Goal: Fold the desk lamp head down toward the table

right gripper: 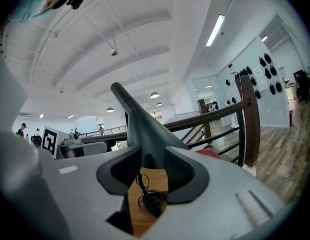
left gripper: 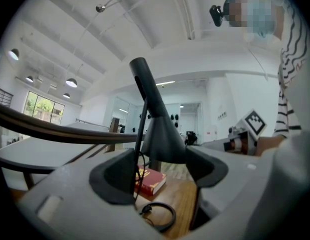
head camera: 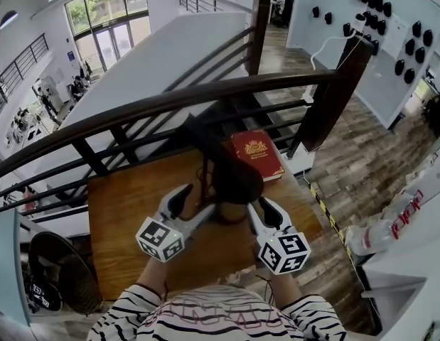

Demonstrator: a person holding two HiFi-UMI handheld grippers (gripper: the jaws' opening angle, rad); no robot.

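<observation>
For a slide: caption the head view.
Left gripper and right gripper flank the lamp head over a wooden table.

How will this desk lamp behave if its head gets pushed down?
The lamp head probably hinges stiffly on its slim neck. It looks top-heavy there, so it may tip or slide on the smooth wooden table.

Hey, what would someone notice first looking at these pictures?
A black desk lamp stands in the middle of the wooden table, its head between the left gripper and the right gripper, both with jaws apart. A red book lies at the table's far right corner, beside a dark railing.
</observation>
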